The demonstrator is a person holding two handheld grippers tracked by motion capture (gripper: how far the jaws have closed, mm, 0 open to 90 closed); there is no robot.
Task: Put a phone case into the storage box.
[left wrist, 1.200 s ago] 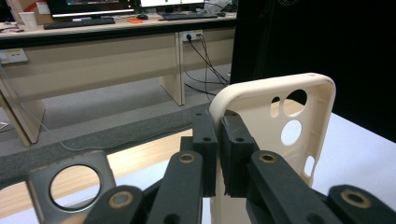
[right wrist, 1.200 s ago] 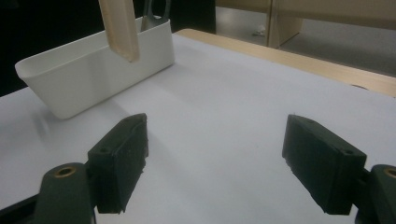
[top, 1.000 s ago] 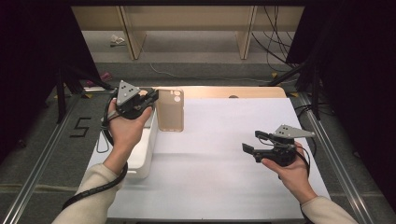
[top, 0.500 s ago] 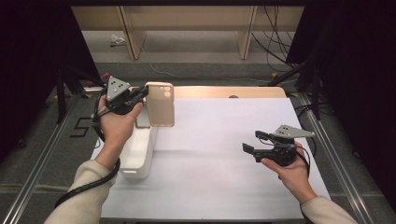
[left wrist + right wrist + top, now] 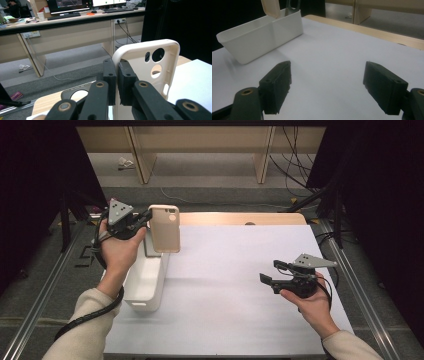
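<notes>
The counter (image 5: 240, 285), covered in white with a strip of bare wood along its far edge, carries a white bin (image 5: 145, 280) near its left edge. In the right claw's view the bin (image 5: 262, 32) shows a dividing wall between two compartments, which the high view does not make clear, and a dark object stands in its far compartment; it is too cropped to identify.

The beige phone case (image 5: 164, 228) is held upright in the air above the far end of the bin, near the counter's far left corner. The left claw (image 5: 143, 216) is clamped on the case's left edge. Its own view shows the two jaws pressed on the rim of the case (image 5: 147, 75), the camera cutouts at the top and the hollow inner side facing the lens.

The right claw (image 5: 270, 276) hovers low over the right half of the counter, well apart from the bin, its jaws spread wide with bare white surface between them.
</notes>
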